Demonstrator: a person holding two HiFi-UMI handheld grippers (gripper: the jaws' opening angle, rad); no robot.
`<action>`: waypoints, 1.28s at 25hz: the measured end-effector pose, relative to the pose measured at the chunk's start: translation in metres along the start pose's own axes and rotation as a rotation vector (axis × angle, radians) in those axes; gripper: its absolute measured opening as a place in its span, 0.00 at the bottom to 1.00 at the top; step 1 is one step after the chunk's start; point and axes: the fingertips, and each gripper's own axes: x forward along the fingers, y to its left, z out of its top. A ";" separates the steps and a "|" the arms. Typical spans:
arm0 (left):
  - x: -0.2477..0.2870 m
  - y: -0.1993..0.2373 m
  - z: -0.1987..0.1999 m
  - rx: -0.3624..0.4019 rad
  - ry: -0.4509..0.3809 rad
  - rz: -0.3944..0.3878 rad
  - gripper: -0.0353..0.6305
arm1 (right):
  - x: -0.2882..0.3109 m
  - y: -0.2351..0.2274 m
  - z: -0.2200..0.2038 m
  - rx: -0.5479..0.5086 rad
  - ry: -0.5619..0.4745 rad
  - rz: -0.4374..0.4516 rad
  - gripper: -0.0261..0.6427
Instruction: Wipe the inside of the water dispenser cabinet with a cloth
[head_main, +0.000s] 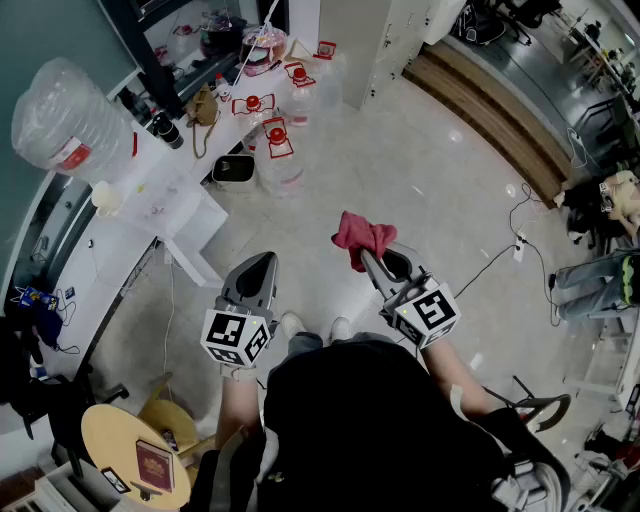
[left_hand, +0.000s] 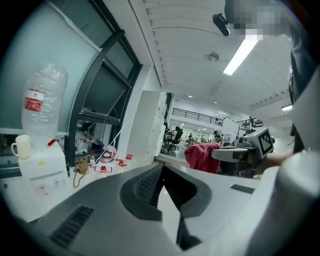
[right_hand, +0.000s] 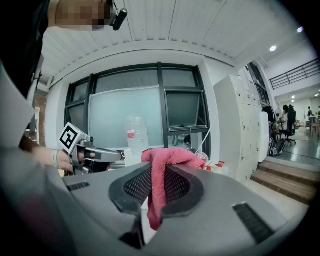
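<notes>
Fabric comes first, nearest the person: the right gripper (head_main: 368, 258) is clamped on a red cloth (head_main: 362, 236). A bunch sticks out past the tips and a tail hangs down between the jaws, so its length runs roughly along them. It looks soft, light and limp, and a pinch on a thick fold should hold it. The left gripper (head_main: 266, 262), just beside, is pressed closed on nothing. Far left stands the water dispenser (head_main: 175, 210), well apart from the cloth.

The pale floor (head_main: 440, 160) carries clear jugs (head_main: 283, 165) at eleven o'clock and a cable (head_main: 495, 262) at three. The round table (head_main: 105, 430) at seven holds a red book (head_main: 155, 463).
</notes>
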 end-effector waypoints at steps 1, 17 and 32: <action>-0.002 0.003 0.000 0.013 0.007 0.002 0.06 | 0.004 0.003 0.003 -0.003 -0.002 0.003 0.11; -0.019 0.098 -0.008 0.029 0.051 -0.004 0.07 | 0.095 0.014 0.005 0.020 0.031 -0.051 0.11; 0.064 0.229 -0.001 -0.004 0.119 0.129 0.06 | 0.244 -0.072 0.006 0.047 0.054 -0.004 0.11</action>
